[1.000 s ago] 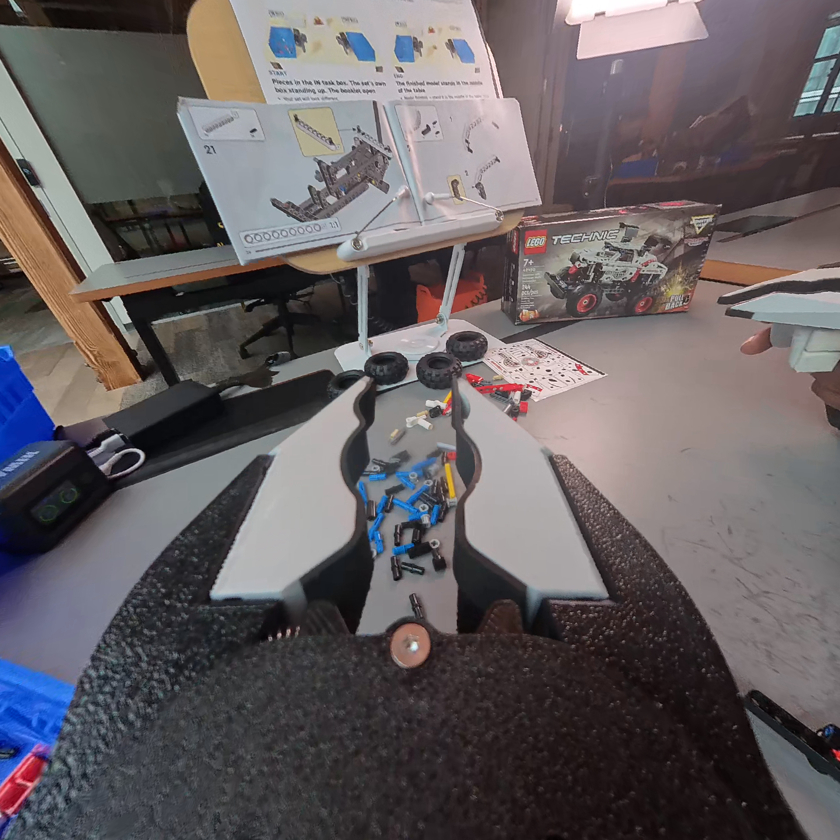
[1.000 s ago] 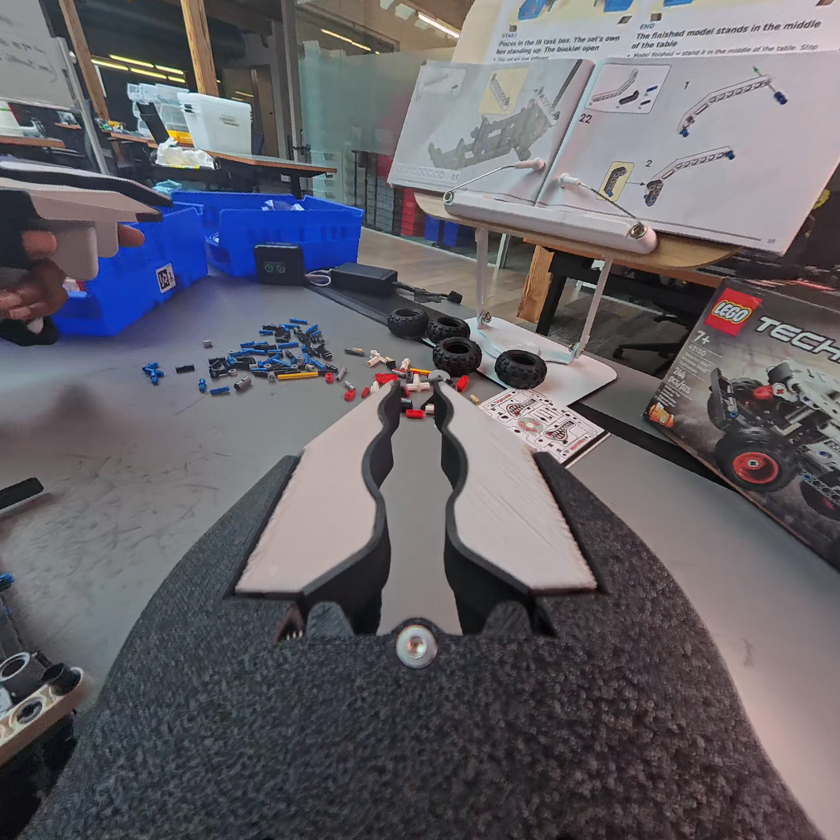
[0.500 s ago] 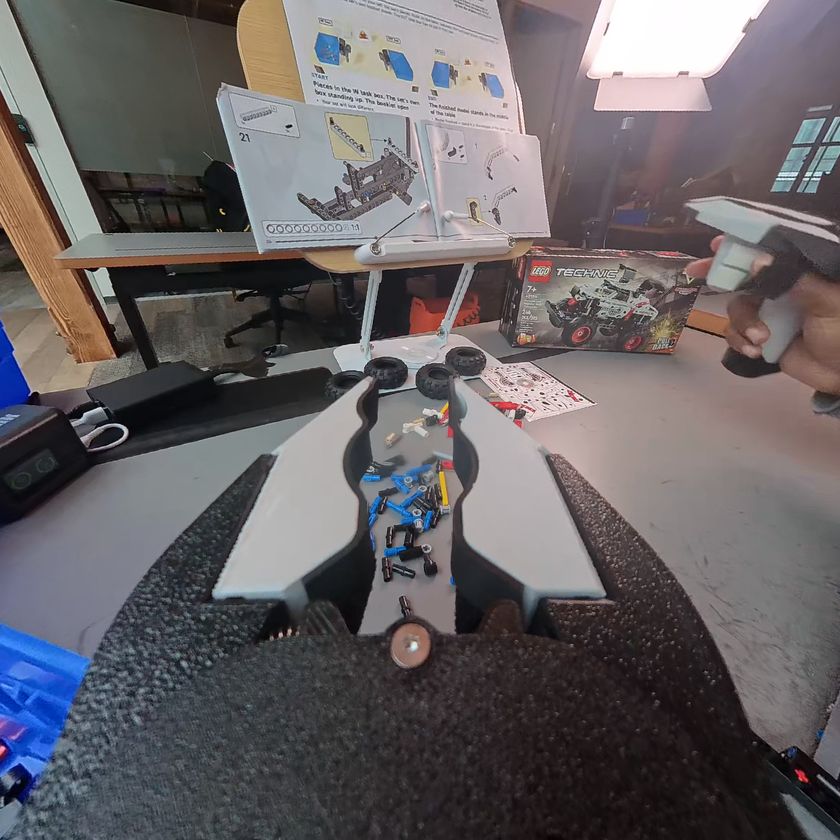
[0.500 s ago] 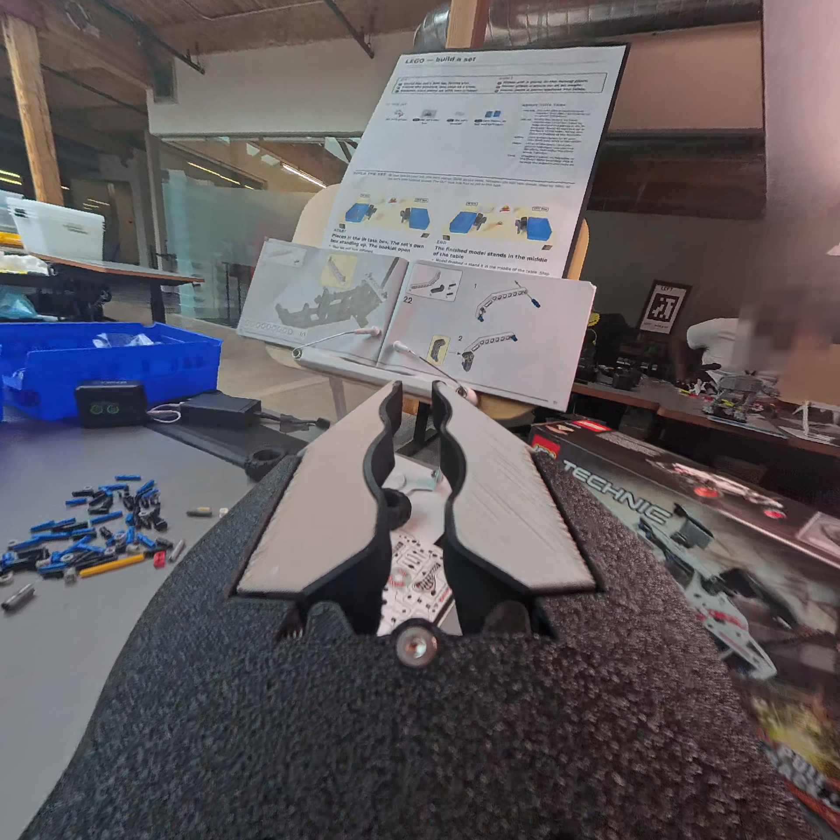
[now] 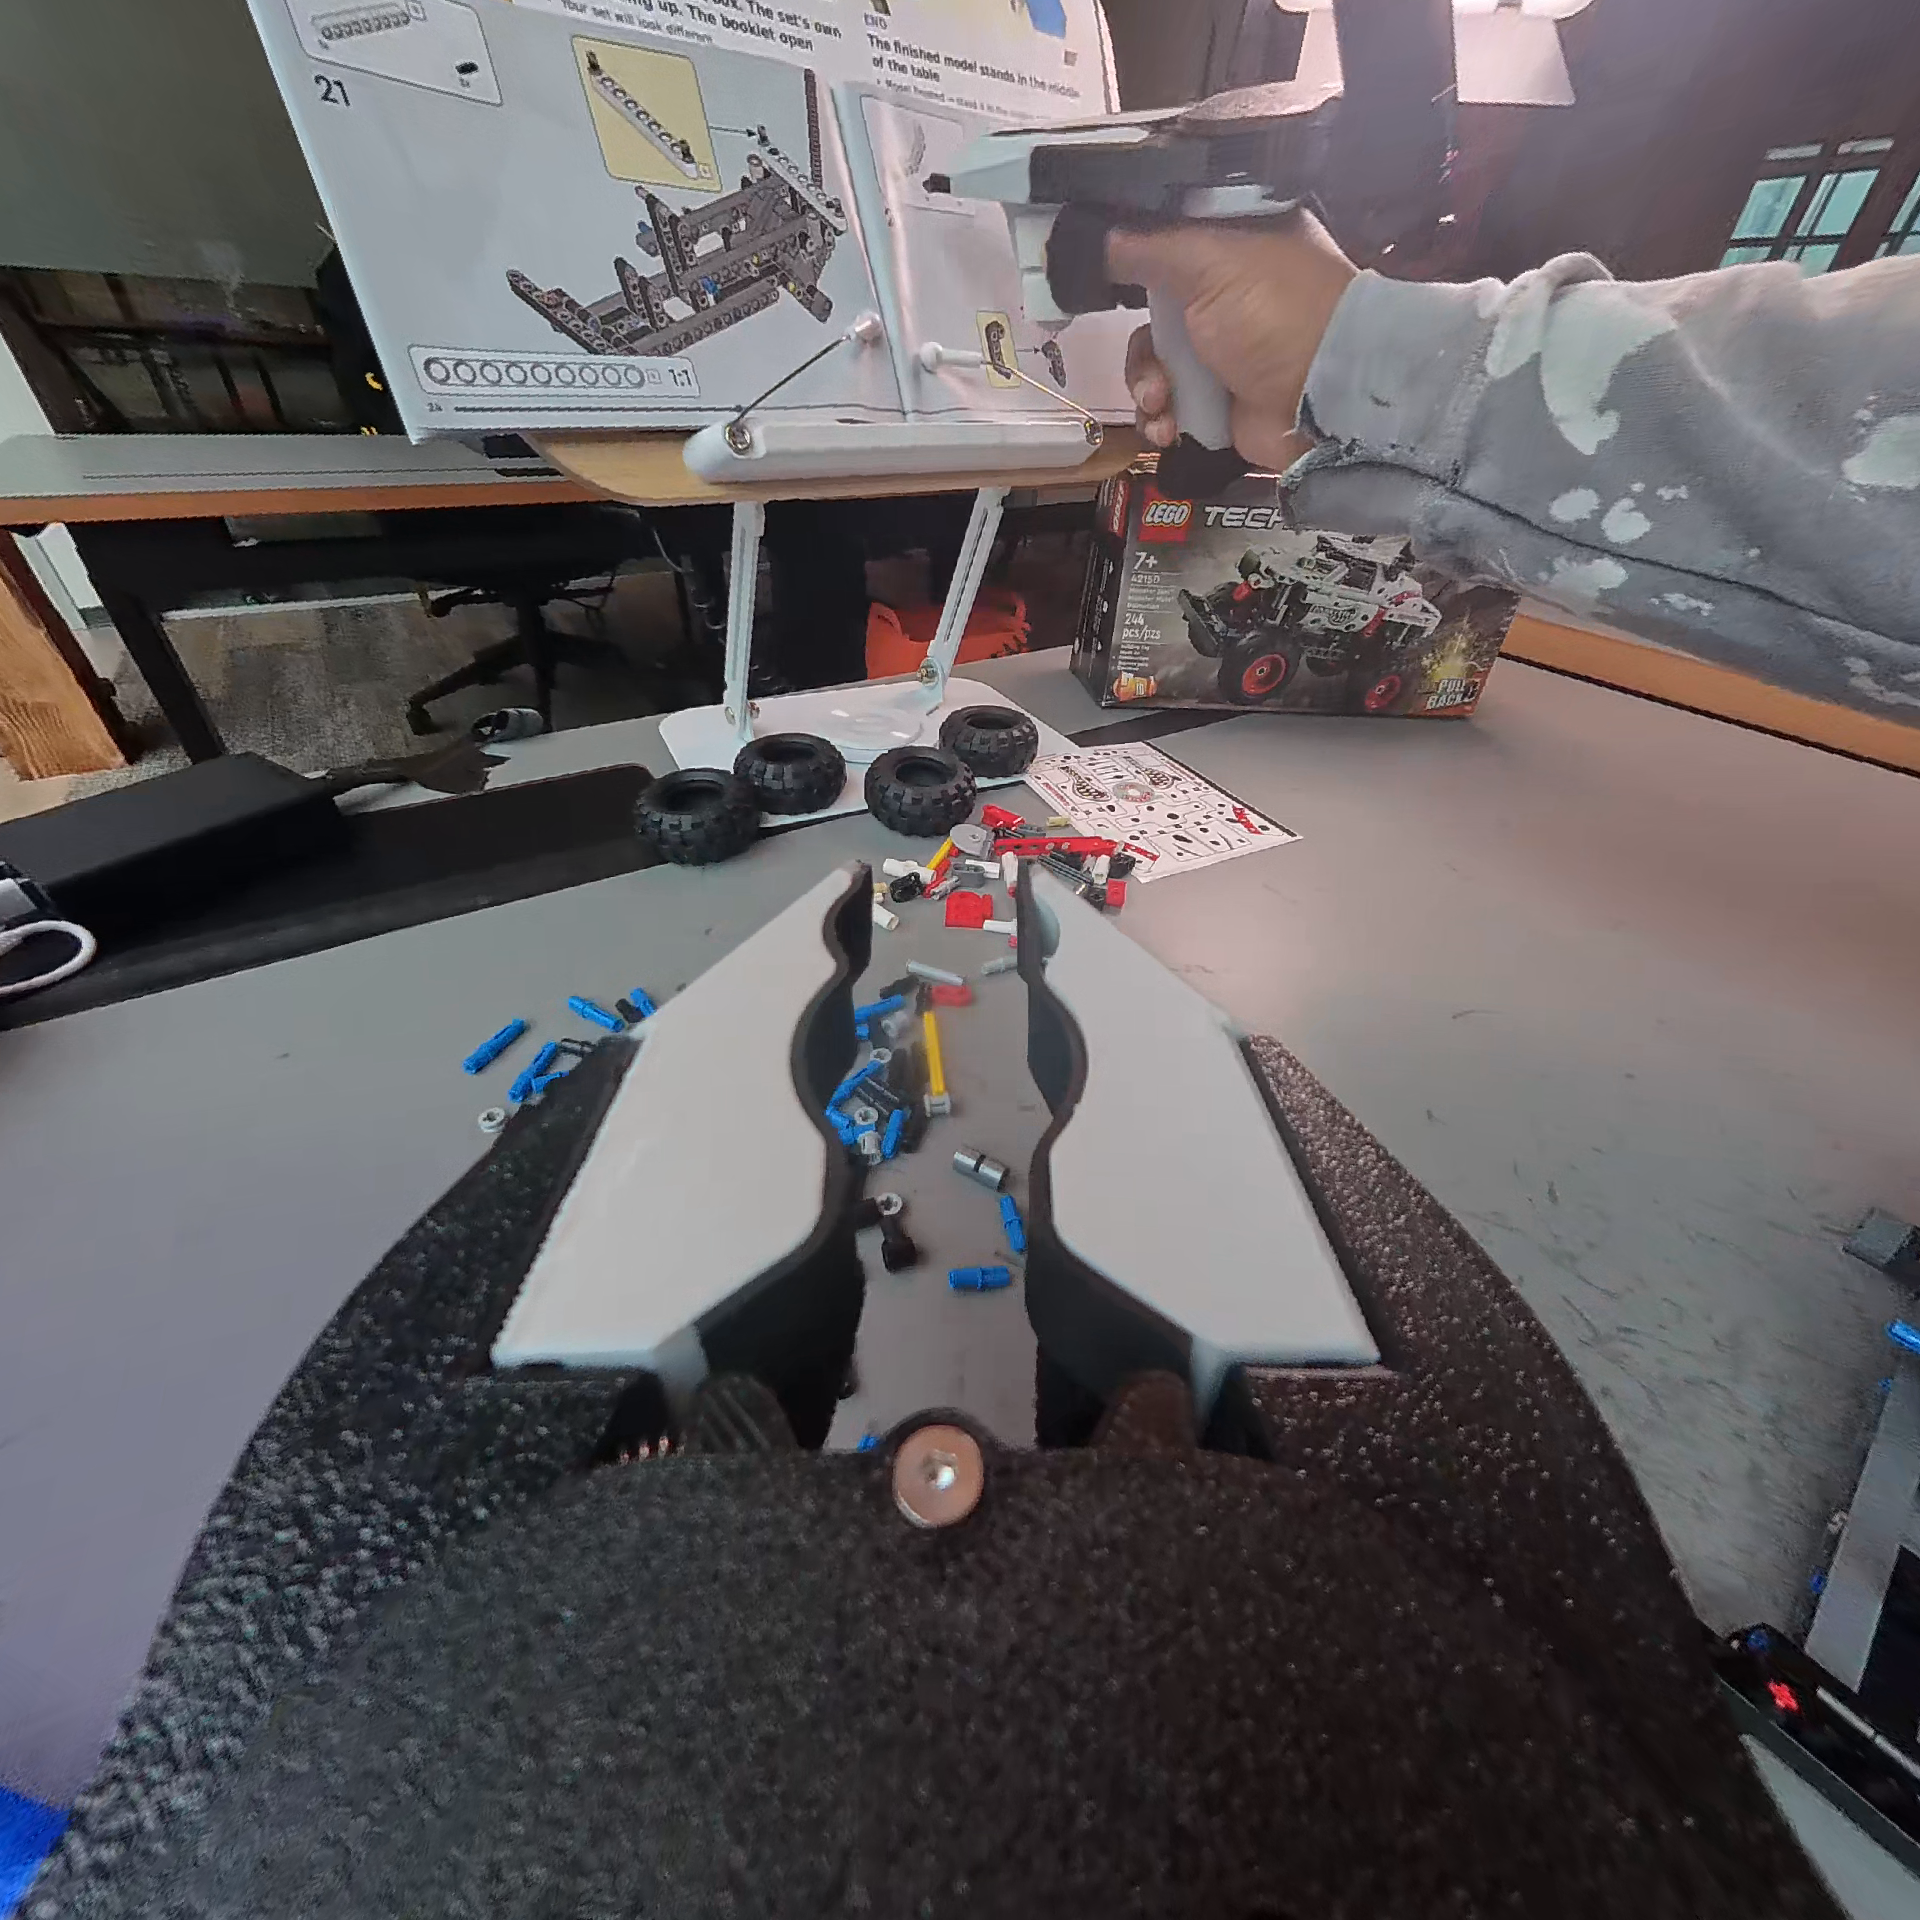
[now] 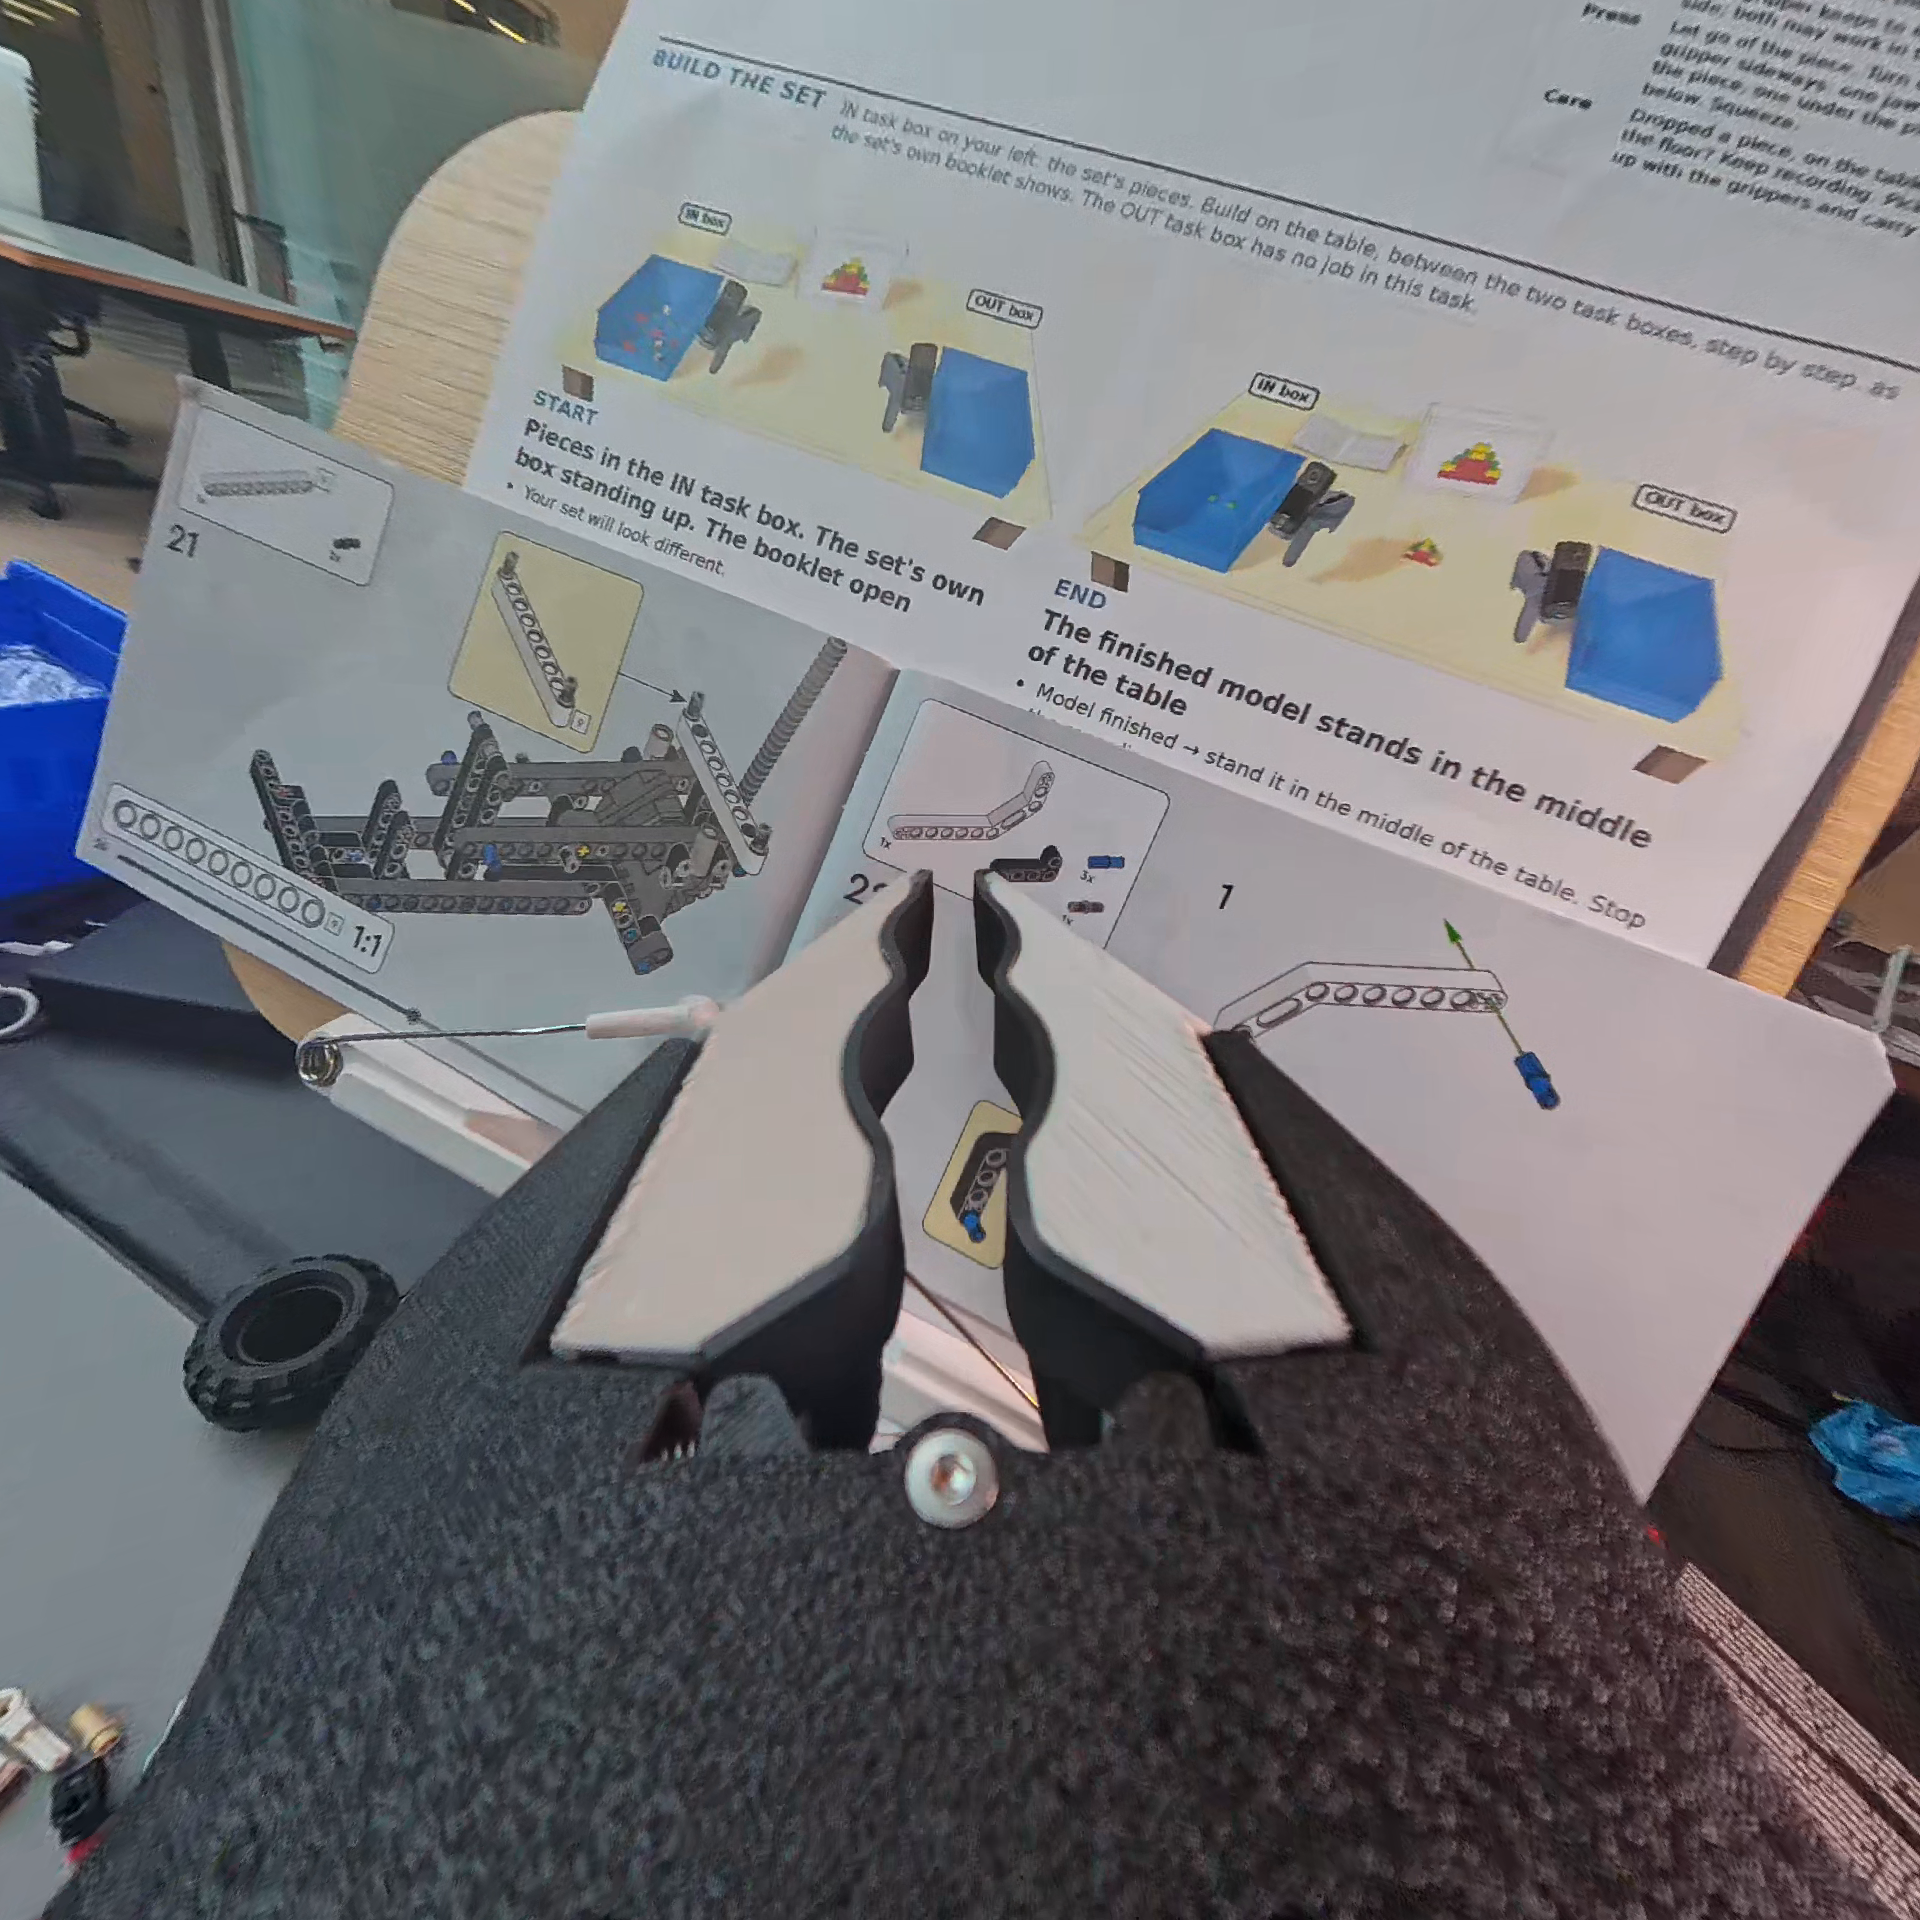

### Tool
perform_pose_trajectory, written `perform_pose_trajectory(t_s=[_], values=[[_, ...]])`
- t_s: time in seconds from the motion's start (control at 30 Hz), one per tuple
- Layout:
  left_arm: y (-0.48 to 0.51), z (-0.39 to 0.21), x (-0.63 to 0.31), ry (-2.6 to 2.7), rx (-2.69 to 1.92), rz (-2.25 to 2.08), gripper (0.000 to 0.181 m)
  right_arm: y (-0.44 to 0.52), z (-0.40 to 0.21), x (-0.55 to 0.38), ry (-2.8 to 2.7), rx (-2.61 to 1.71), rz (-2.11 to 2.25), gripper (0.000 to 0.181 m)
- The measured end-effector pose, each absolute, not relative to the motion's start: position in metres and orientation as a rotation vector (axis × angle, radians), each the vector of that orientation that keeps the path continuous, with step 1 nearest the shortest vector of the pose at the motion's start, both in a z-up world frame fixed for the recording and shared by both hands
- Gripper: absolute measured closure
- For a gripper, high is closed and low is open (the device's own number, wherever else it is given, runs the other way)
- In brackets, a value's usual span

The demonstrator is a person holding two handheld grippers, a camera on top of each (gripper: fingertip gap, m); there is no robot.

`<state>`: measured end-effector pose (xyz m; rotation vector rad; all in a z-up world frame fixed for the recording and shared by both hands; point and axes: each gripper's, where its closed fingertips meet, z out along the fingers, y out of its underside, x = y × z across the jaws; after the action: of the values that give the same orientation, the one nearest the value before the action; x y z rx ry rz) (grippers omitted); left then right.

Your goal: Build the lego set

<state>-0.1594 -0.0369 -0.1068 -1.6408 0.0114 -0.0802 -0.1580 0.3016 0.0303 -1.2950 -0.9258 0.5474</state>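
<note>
My left gripper (image 5: 943,883) is open and empty, low over the grey table (image 5: 1507,1039), with small blue, black and grey pins (image 5: 873,1101) and a yellow axle (image 5: 932,1049) lying between its fingers. Red and white pieces (image 5: 1039,847) lie just past its tips. My right gripper (image 6: 951,883) is raised off the table, empty, its jaws a narrow gap apart, pointing close at the right page of the open booklet (image 6: 468,748). In the left wrist view a hand holds the right gripper (image 5: 940,185) in front of the booklet (image 5: 623,229) on its white stand.
Several black tyres (image 5: 790,771) sit by the stand's base; one shows in the right wrist view (image 6: 286,1340). A sticker sheet (image 5: 1153,805) and the set's box (image 5: 1288,613) lie behind. A partly built dark frame (image 5: 1829,1704) is at the right edge. A blue bin (image 6: 47,727) stands at the left. About 35 cm separates my left fingertips from my right.
My right gripper has risen from the table and moved up close to the booklet's right page. My left gripper has shifted forward over the scattered pins, still open.
</note>
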Motion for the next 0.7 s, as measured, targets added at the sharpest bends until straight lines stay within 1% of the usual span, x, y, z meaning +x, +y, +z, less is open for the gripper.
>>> perform_pose_trajectory(t_s=[0.3,0.7], values=[[-0.035,-0.107,-0.159,0.018,-1.645,-0.099,0.153,0.320,0.015,-0.141,-0.897,-1.326,0.532,0.175],[-0.035,-0.109,-0.156,0.042,-1.656,-0.073,0.153,0.319,0.021,-0.133,-0.904,-1.325,0.502,0.175]])
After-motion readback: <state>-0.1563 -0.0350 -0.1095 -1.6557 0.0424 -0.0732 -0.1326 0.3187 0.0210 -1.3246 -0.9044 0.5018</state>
